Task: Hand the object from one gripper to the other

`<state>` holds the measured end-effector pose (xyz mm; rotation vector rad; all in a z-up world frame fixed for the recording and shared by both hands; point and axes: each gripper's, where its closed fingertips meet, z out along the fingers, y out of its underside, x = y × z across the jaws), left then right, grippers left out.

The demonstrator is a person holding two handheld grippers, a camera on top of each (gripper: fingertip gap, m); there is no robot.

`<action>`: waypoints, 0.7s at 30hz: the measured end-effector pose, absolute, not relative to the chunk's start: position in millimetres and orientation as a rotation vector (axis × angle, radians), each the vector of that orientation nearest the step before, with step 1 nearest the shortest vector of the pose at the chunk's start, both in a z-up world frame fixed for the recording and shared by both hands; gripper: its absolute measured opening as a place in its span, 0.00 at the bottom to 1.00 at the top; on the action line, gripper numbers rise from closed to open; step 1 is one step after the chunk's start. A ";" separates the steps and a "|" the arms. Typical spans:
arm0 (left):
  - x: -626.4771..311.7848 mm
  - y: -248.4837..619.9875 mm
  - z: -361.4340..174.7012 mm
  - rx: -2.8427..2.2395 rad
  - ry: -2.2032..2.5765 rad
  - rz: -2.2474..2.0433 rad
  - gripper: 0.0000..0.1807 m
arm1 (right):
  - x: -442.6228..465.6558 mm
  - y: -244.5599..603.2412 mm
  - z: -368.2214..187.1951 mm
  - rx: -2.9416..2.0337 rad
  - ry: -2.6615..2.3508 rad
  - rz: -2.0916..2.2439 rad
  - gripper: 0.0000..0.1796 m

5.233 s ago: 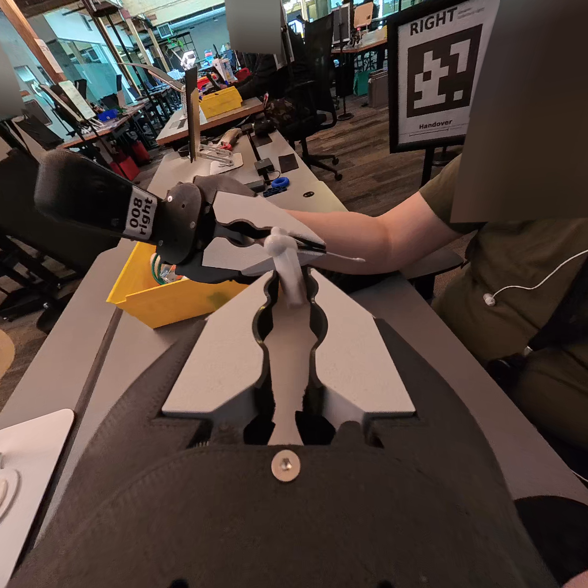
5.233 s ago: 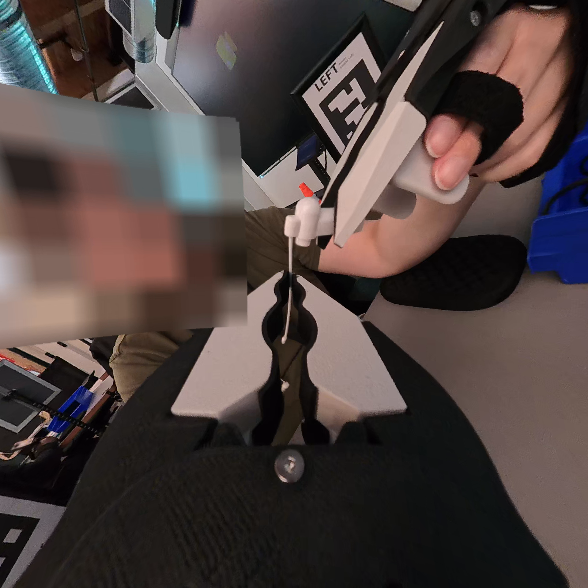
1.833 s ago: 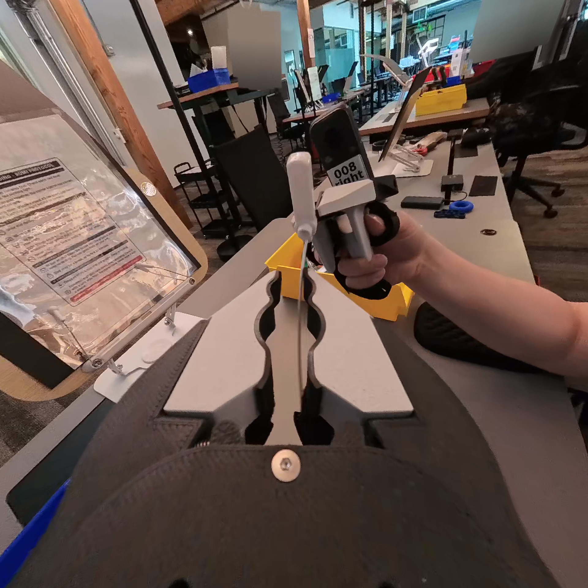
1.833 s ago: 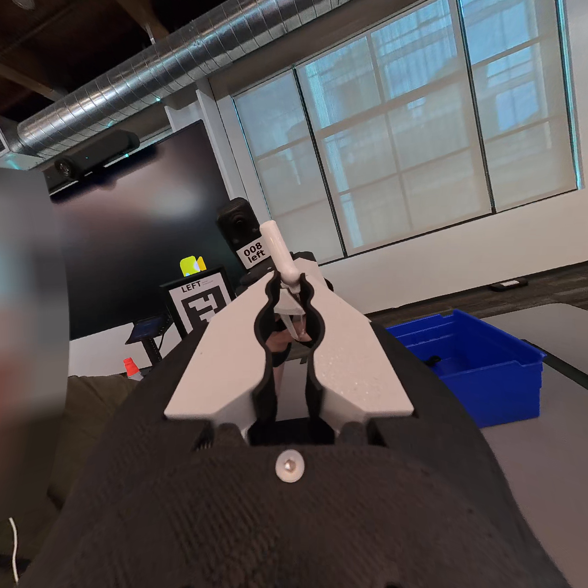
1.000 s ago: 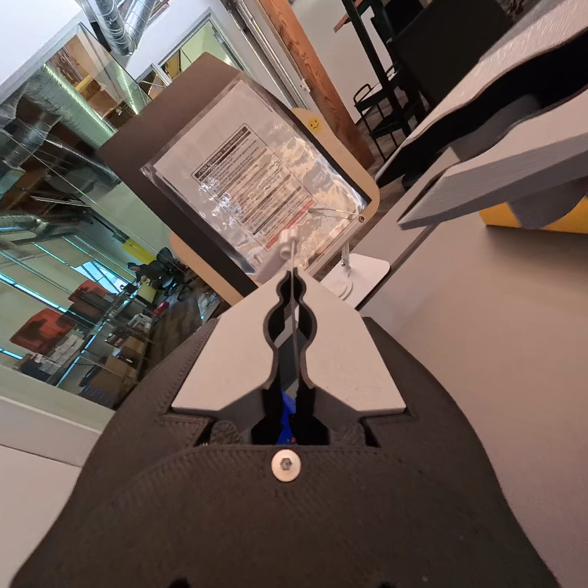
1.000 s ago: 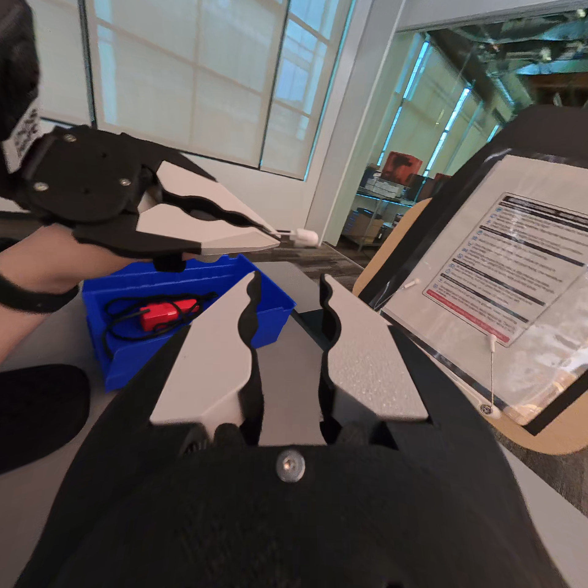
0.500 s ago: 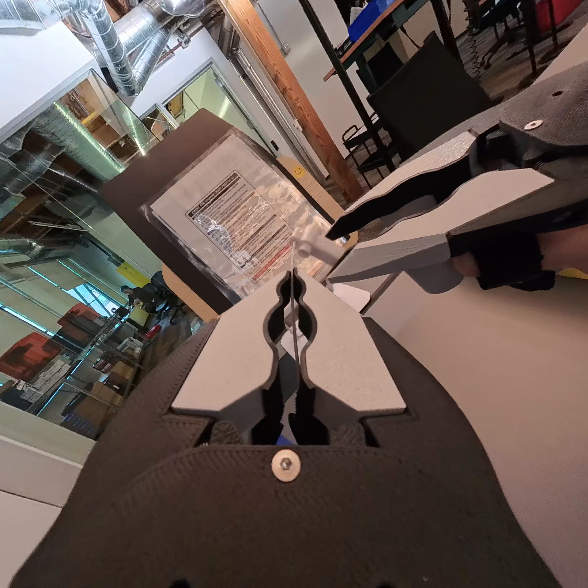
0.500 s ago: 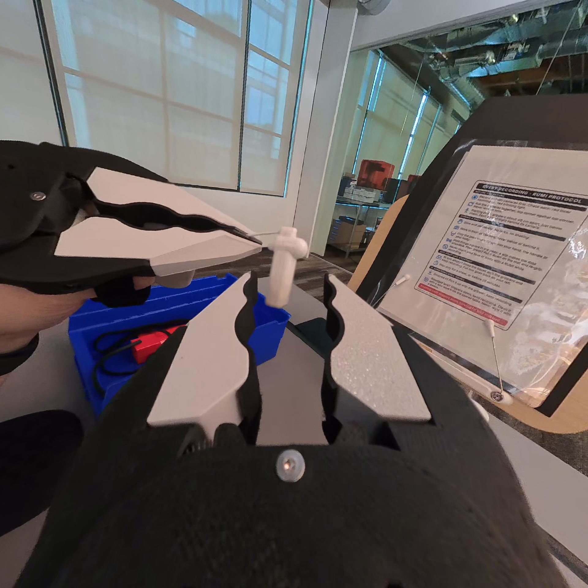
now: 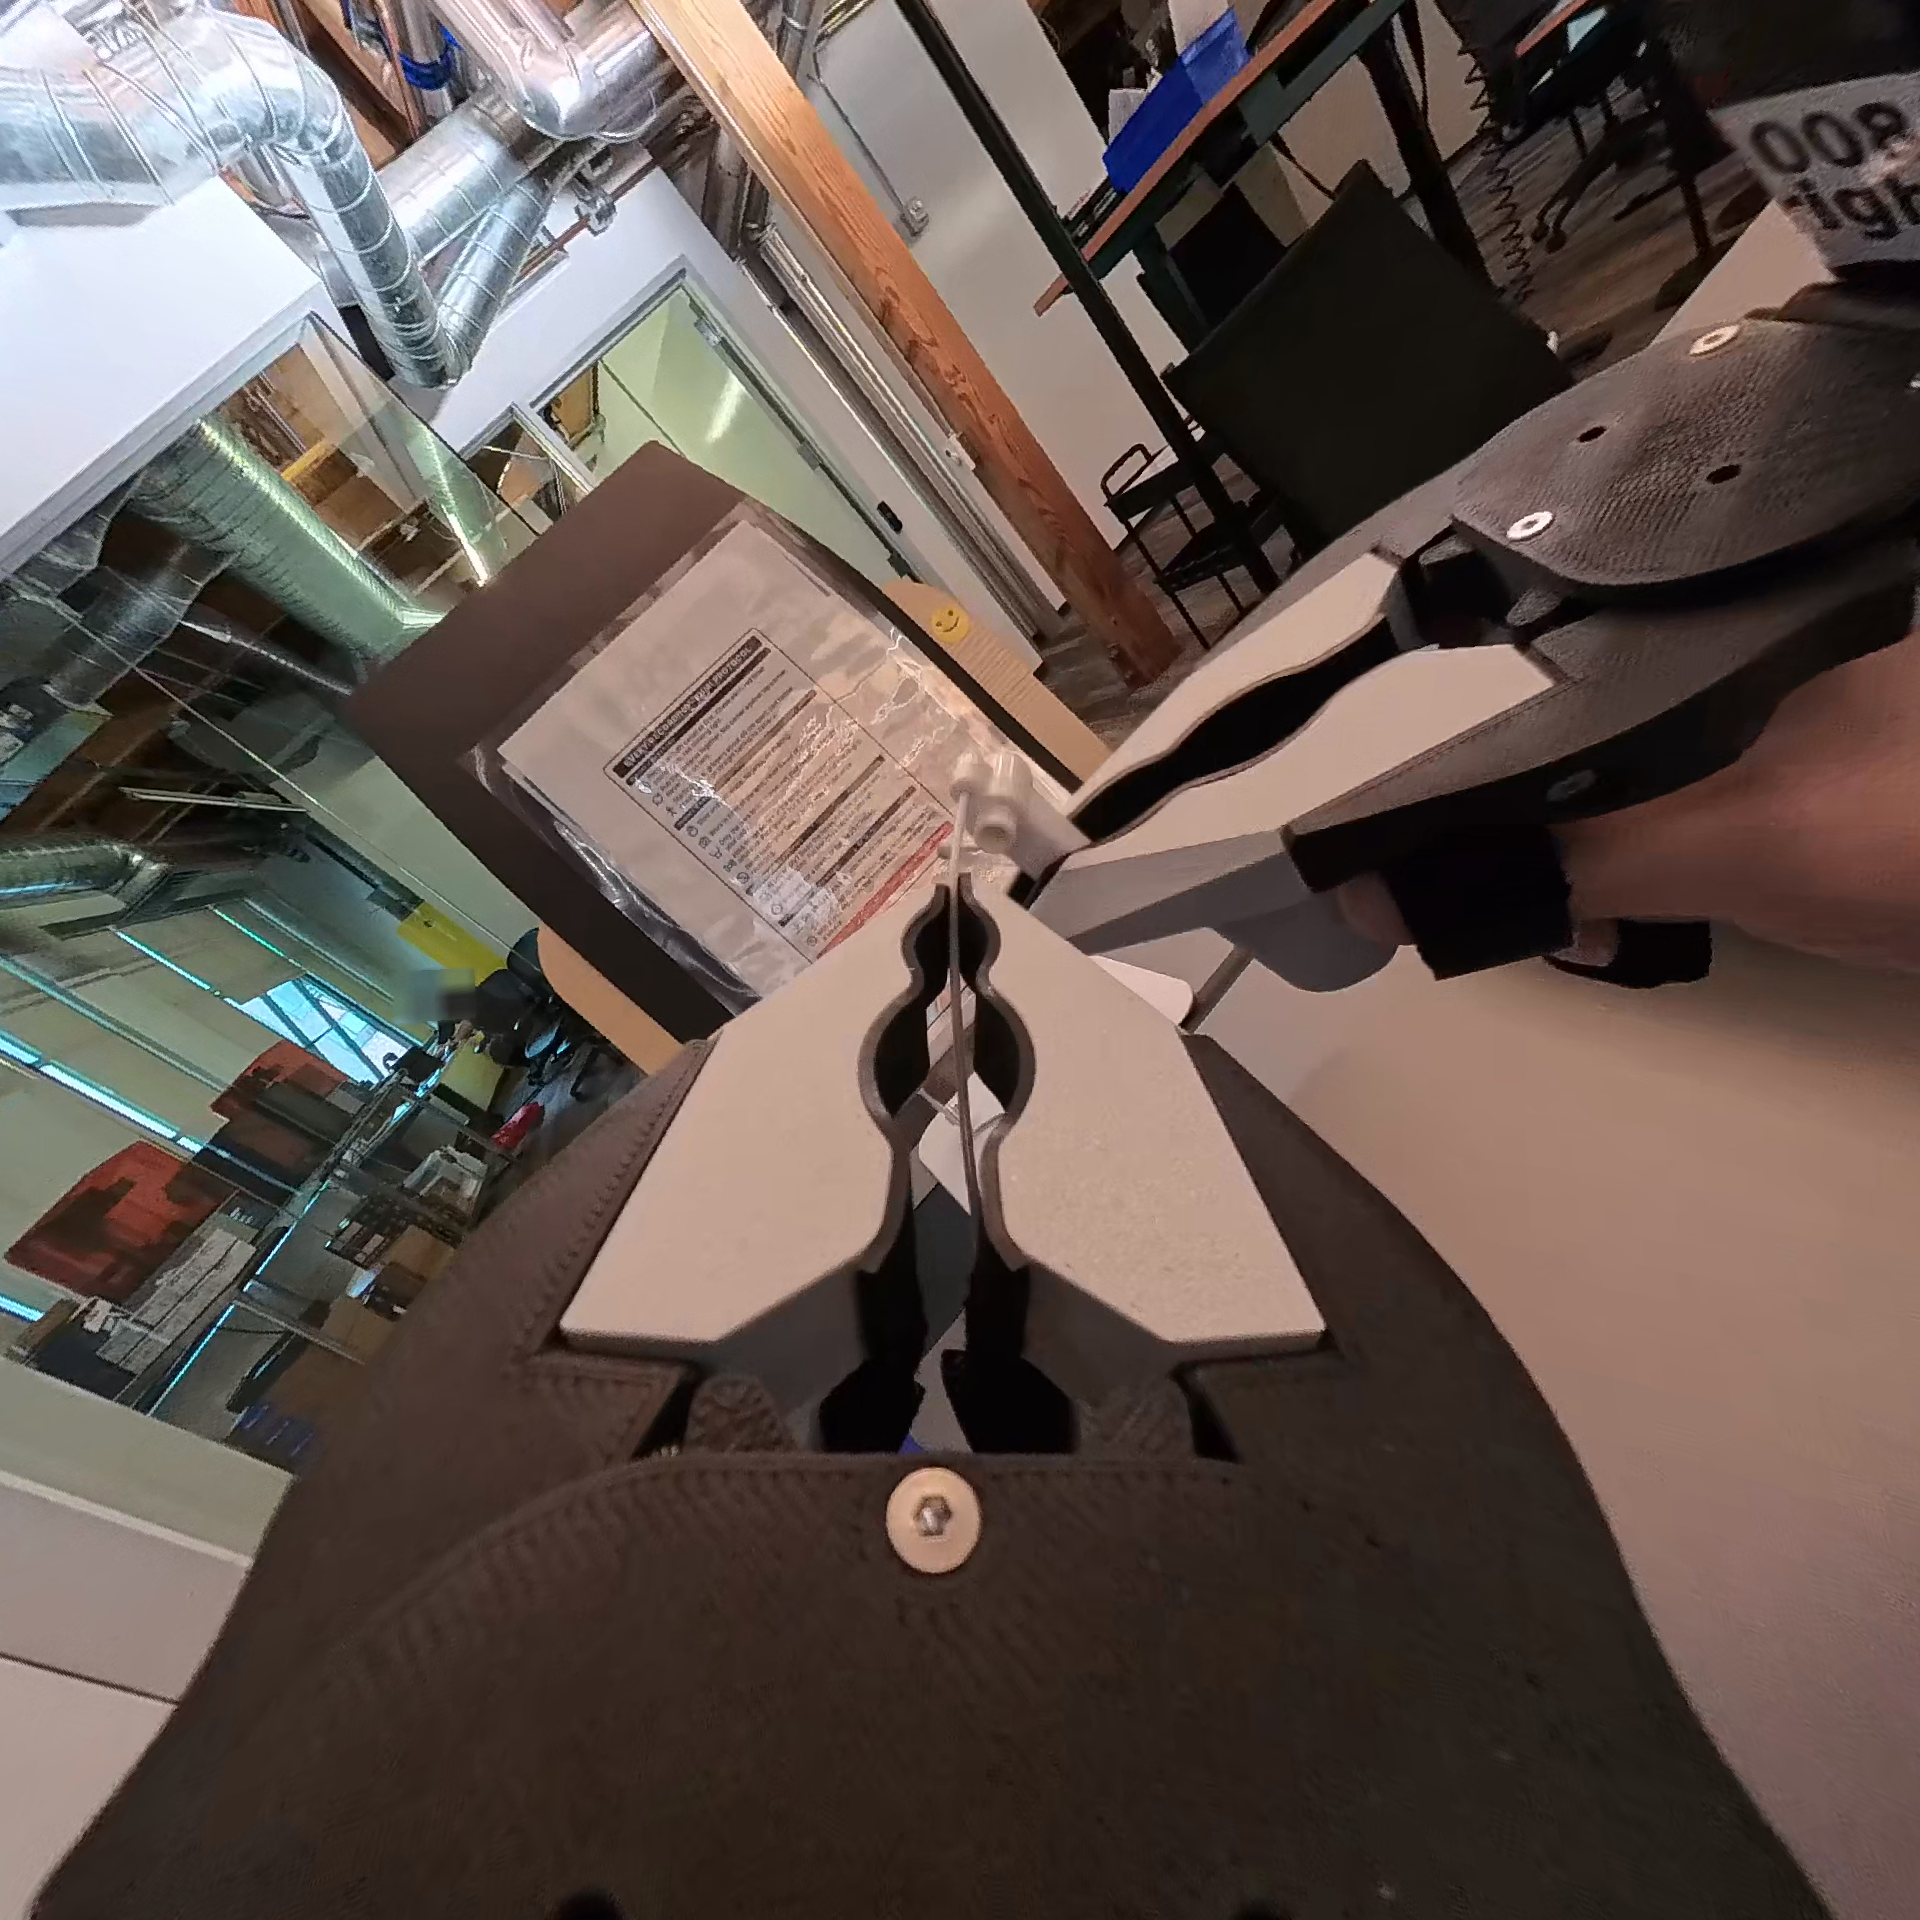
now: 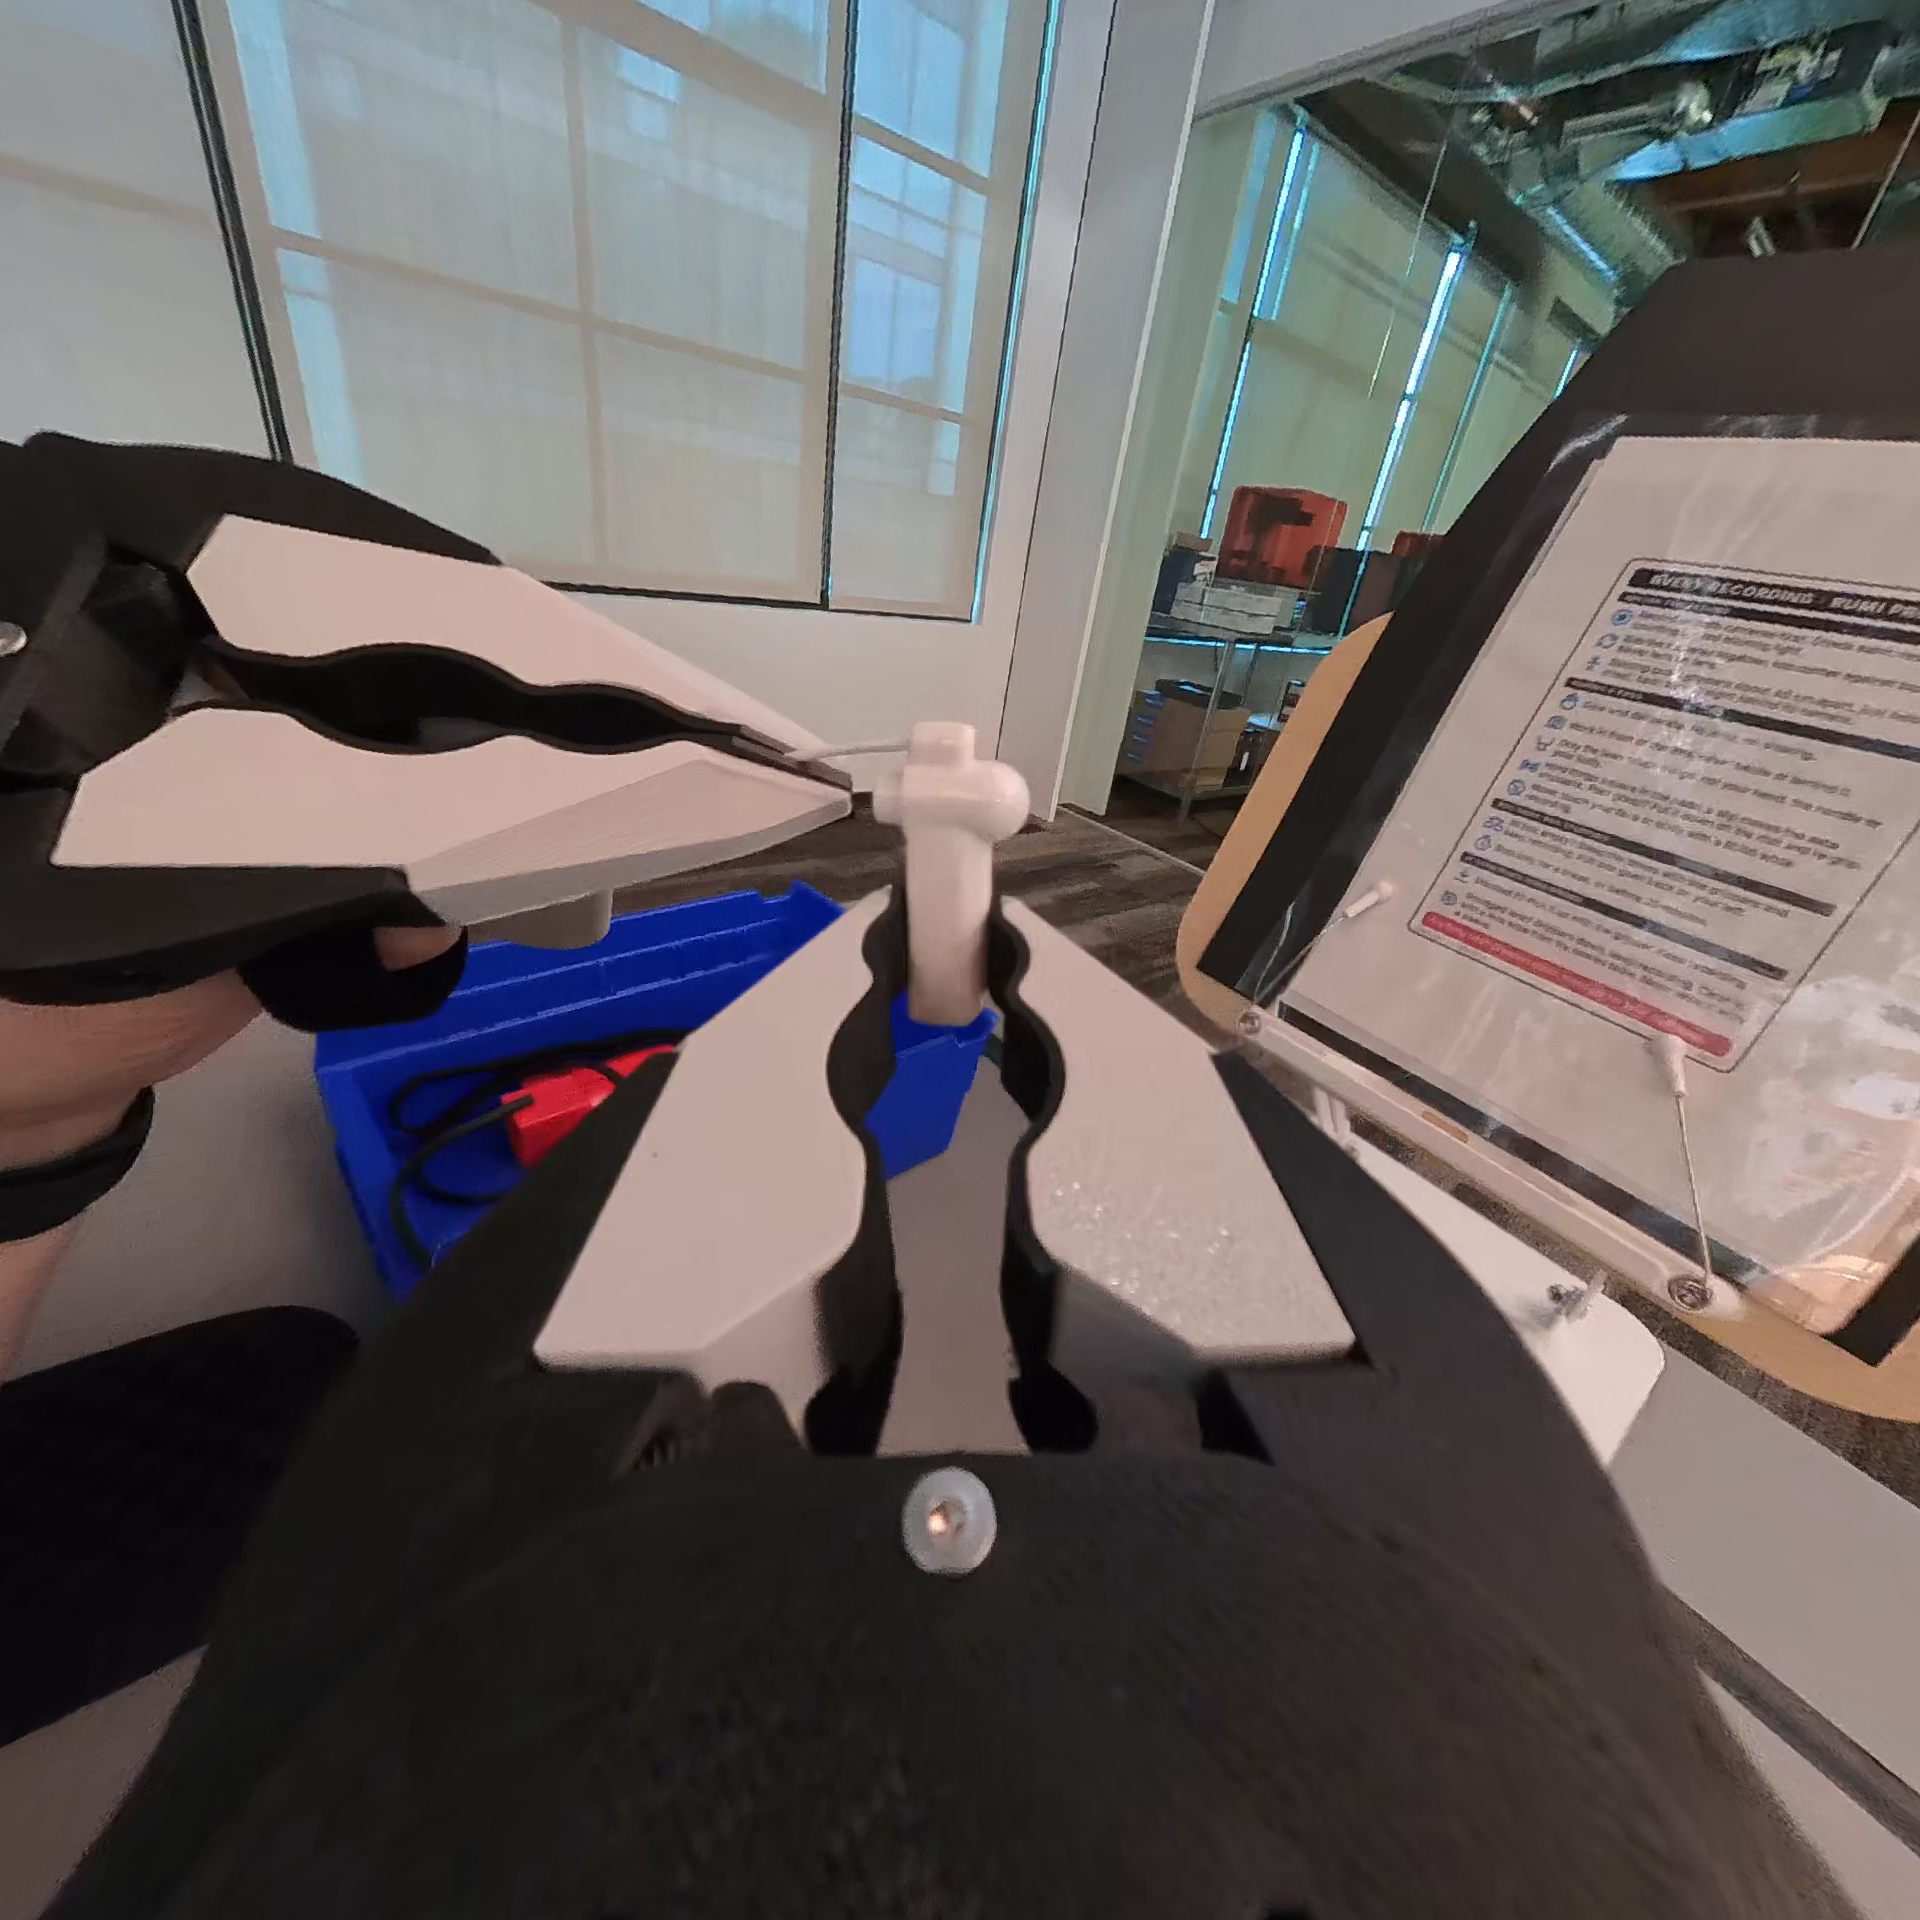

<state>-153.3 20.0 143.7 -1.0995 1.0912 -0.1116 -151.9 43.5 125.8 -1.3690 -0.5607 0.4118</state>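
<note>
A small white tool (image 10: 940, 883) has a stubby plastic handle and a thin wire stem. My left gripper (image 9: 961, 899) is shut on the wire stem at its very tips, and the wire runs back between its fingers. The tool's head (image 9: 989, 805) sticks out just past them. My right gripper (image 10: 940, 925) comes in from the side, its fingers closed against both sides of the white handle. In the right wrist view the left gripper (image 10: 831, 777) reaches in from the left. In the left wrist view the right gripper (image 9: 1044, 847) reaches in from the right, held by a hand.
A blue bin (image 10: 623, 997) holding a red part with a black cable (image 10: 566, 1096) sits on the grey table (image 9: 1558, 1195) below the grippers. A clear sign holder with a printed sheet (image 10: 1662, 831) stands close on the right. It also shows in the left wrist view (image 9: 748, 769). My two grippers' fingertips are within a few centimetres of each other.
The right gripper was open beside the tool half a second ago. It has moved onto the white handle and closed on it. The left gripper still grips the wire stem.
</note>
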 end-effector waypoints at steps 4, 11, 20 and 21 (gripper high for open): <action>-153.4 19.1 143.0 -1.102 1.098 -0.101 0.00 | -151.1 43.5 126.3 -1.379 -0.547 0.410 0.07; -143.4 1.7 137.8 -1.179 1.149 -0.364 0.32 | -130.3 48.0 130.9 -1.387 -0.464 0.484 0.07; -175.7 -11.5 179.4 -1.113 1.011 -0.822 0.31 | -81.5 67.1 115.8 -1.199 0.023 1.785 0.07; -177.1 -5.4 174.7 -1.120 1.029 -0.785 0.32 | -82.3 71.1 108.0 -1.213 0.049 1.836 0.07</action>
